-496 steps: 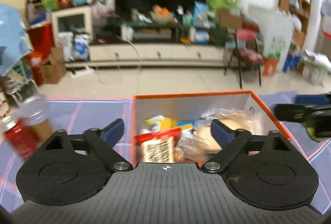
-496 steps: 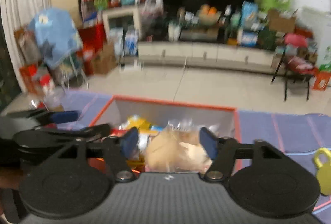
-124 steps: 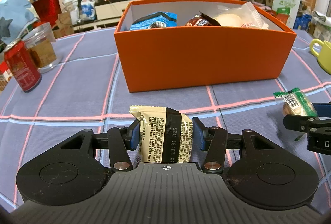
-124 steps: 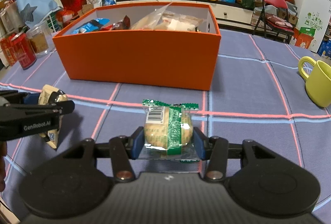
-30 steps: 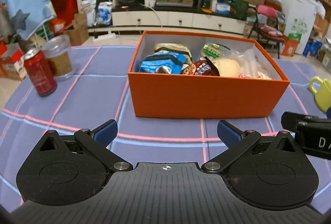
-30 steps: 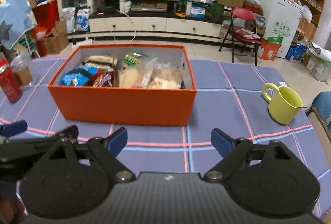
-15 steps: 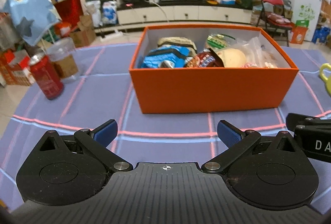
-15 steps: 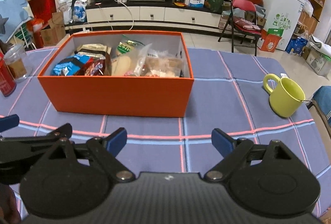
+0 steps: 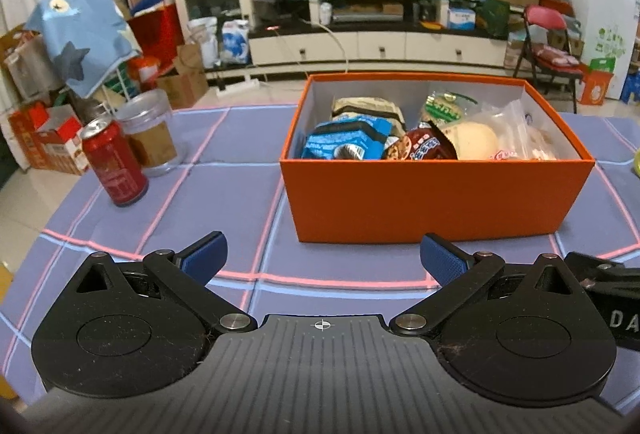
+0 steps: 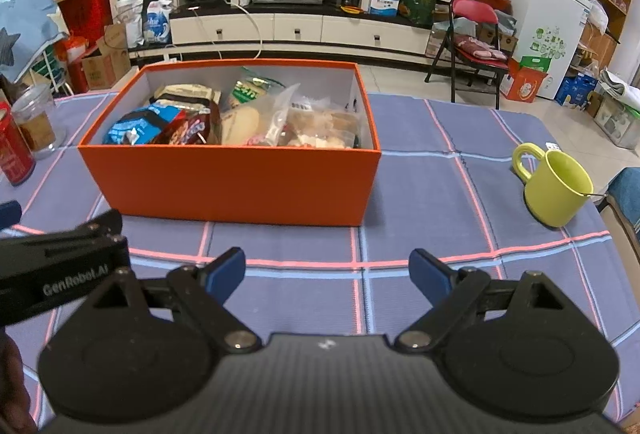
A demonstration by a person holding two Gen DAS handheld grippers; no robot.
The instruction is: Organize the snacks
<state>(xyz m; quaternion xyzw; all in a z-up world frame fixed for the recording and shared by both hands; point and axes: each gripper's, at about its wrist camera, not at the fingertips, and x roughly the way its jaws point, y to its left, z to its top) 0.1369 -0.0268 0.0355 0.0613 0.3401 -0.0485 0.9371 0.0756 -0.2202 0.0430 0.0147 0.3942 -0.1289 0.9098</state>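
Note:
An orange box [image 9: 436,197] stands on the blue checked tablecloth and holds several snack packets: a blue one [image 9: 346,141], a brown one [image 9: 424,147], a beige one [image 9: 366,107] and a green one [image 9: 448,105]. The box also shows in the right wrist view [image 10: 240,181]. My left gripper [image 9: 322,260] is open and empty, above the cloth in front of the box. My right gripper [image 10: 328,272] is open and empty, also in front of the box. Part of the right gripper shows at the left wrist view's right edge [image 9: 608,294].
A red can [image 9: 114,167] and a clear jar [image 9: 150,133] stand left of the box. A yellow-green mug [image 10: 554,183] stands at the right. The table's left edge [image 9: 24,234] is close. A cluttered living room lies beyond.
Both grippers have drawn back a little from the box and stay open and empty. The box and its snacks have not moved.

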